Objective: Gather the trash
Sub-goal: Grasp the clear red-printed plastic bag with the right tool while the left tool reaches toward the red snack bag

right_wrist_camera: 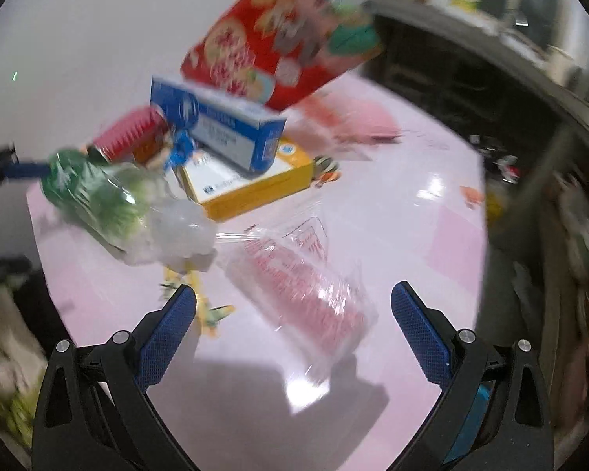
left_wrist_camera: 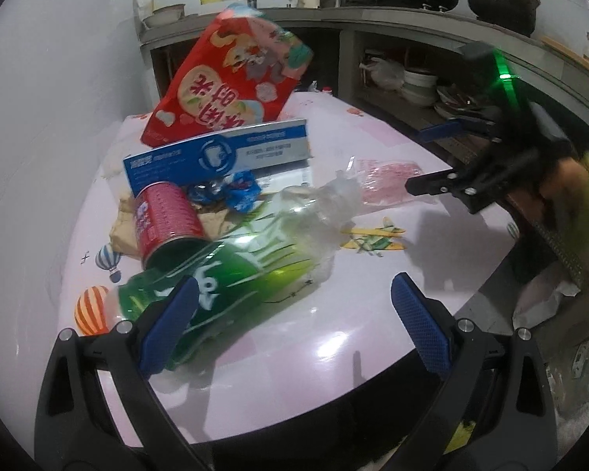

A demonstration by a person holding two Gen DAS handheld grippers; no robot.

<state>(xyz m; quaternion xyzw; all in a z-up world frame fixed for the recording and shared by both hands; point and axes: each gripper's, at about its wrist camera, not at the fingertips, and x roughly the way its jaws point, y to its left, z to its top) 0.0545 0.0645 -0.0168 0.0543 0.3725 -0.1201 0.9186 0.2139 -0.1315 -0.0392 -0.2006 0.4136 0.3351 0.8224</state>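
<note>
A pile of trash lies on a pink table (left_wrist_camera: pixel 333 337). It holds a crushed green plastic bottle (left_wrist_camera: pixel 231 274), a red can (left_wrist_camera: pixel 165 219), a blue-and-white box (left_wrist_camera: pixel 220 153), a red snack bag (left_wrist_camera: pixel 231 78), a blue wrapper (left_wrist_camera: pixel 231 190) and a clear wrapper with pink print (left_wrist_camera: pixel 385 180). My left gripper (left_wrist_camera: pixel 294 325) is open, its left finger over the green bottle. My right gripper (right_wrist_camera: pixel 294 333) is open above the clear pink wrapper (right_wrist_camera: pixel 306 294). In its view the bottle (right_wrist_camera: pixel 98 196), box (right_wrist_camera: pixel 224 129), snack bag (right_wrist_camera: pixel 278 39) and a yellow box (right_wrist_camera: pixel 251 180) lie beyond. The right gripper also shows in the left wrist view (left_wrist_camera: pixel 436 161).
A white wall (left_wrist_camera: pixel 59 117) stands left of the table. A kitchen counter (left_wrist_camera: pixel 373 15) with sink, pots and shelves of dishes runs behind and to the right. White crumpled material (left_wrist_camera: pixel 546 298) lies on the floor past the table's right edge.
</note>
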